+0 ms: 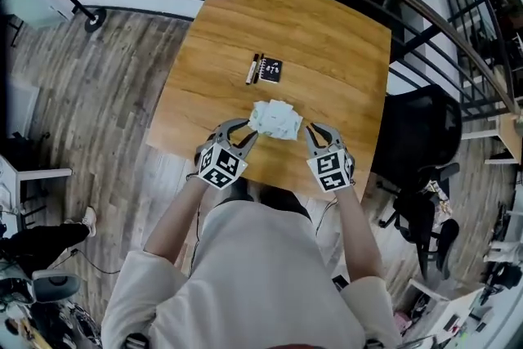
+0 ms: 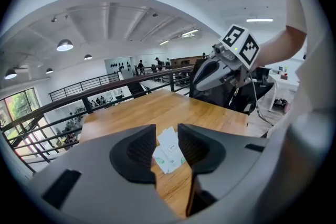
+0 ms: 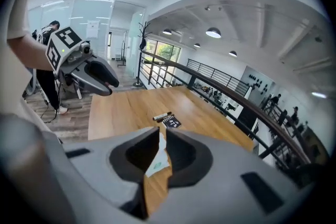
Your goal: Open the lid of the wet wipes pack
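Currently: wipes pack [image 1: 274,119] lies loose on counter [image 1: 327,53], near front edge. Left hand-held gripper [image 1: 249,131] half open, right hand-held gripper [image 1: 315,135] narrow; both empty, clear of pack. Risk: unpinned soft pack skids when lid pried.

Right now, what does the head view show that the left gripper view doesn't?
Only the head view: the pen, the black notebook and the person's torso. Only the left gripper view: the ceiling lamps. Both: the wooden table, the wet wipes pack lying on it and the right gripper.
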A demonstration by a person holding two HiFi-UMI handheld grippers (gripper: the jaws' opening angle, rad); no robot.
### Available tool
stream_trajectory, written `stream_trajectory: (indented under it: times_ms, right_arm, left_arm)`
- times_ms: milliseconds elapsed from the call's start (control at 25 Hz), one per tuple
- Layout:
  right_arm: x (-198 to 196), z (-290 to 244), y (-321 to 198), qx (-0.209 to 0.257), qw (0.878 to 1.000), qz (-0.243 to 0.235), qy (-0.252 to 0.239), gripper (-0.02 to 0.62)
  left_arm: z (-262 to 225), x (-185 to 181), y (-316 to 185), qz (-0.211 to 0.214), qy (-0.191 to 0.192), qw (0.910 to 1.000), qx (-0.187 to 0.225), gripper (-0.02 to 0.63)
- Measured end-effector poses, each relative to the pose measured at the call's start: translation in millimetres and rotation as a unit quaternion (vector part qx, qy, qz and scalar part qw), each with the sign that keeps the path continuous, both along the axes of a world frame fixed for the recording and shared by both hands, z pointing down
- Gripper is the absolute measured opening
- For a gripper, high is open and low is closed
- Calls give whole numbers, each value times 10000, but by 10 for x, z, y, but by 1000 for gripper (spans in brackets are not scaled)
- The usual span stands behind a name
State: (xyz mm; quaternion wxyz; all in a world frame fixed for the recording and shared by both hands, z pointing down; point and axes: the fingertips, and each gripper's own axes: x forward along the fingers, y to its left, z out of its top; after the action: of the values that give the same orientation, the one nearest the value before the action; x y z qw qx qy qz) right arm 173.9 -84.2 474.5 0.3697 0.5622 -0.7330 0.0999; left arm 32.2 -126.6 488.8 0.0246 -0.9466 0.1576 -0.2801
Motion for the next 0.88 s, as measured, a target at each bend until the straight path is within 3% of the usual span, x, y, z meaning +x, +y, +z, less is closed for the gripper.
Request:
stream_trajectory:
  times_ms: [400,640,880]
  right_arm:
    - [47,-409,330,371,9959,355,-749,15]
    - [123,-669,459,670,9932,241,-916,6]
    - [167,-982,562,932,9902,79,-1033,5]
  left_arm:
    - [-408,-29,99,-283,205,9990,-273,60]
    - [-704,-3,172,-513,403,9977,-169,23]
    - [-1120,-46,274,-865,872,9923,-177,2]
